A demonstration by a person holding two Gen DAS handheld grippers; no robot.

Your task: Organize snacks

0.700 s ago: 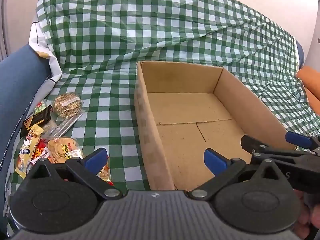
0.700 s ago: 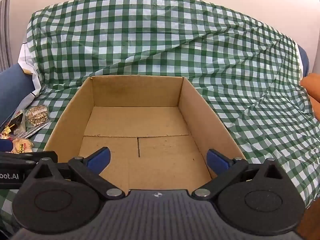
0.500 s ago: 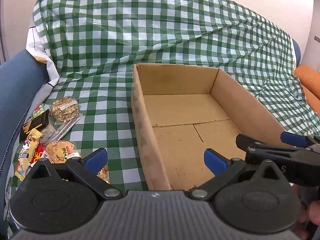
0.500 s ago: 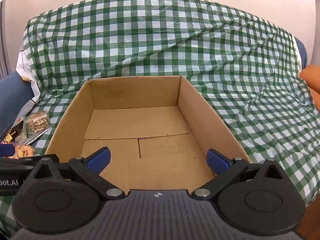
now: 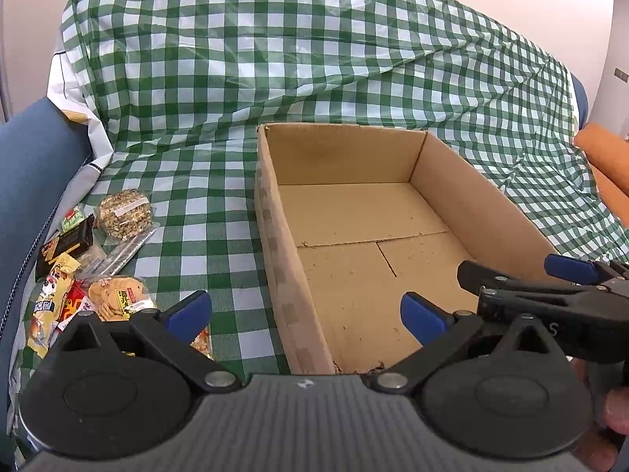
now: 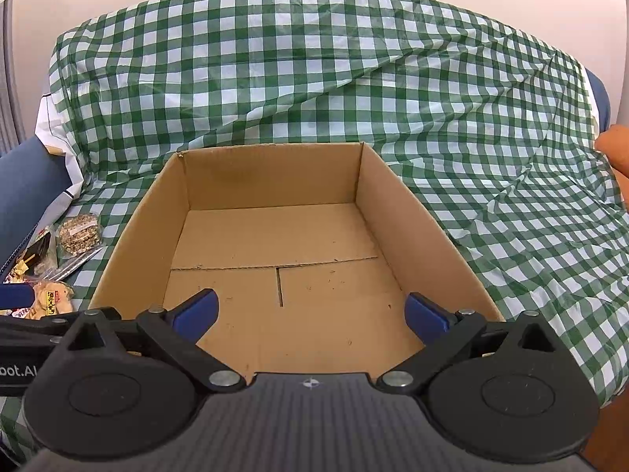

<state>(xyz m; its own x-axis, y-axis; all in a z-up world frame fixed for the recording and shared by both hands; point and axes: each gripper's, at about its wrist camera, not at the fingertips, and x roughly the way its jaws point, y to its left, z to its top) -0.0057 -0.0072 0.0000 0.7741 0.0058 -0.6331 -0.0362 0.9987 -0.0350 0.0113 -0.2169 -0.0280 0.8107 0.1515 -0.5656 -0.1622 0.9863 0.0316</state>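
Observation:
An open, empty cardboard box [image 5: 275, 244] [image 6: 133, 244] sits on a green checked cloth. A pile of wrapped snacks lies to its left: a round seed cake [image 5: 125, 214] [image 6: 80, 230], a round cracker pack [image 5: 118, 299] [image 6: 51, 301], a black packet [image 5: 68, 242] and a yellow packet [image 5: 53, 291]. My left gripper [image 5: 304, 314] is open and empty, over the box's near left wall. My right gripper [image 6: 312, 312] is open and empty over the box's near edge; it also shows in the left wrist view [image 5: 550, 275].
The checked cloth [image 6: 314, 78] drapes over a sofa back behind the box. A blue armrest [image 5: 31, 165] stands left of the snacks. An orange cushion [image 5: 605, 165] lies at the far right.
Both grippers have drawn back and risen slightly, so the box sits lower and farther in both views. Both stay open.

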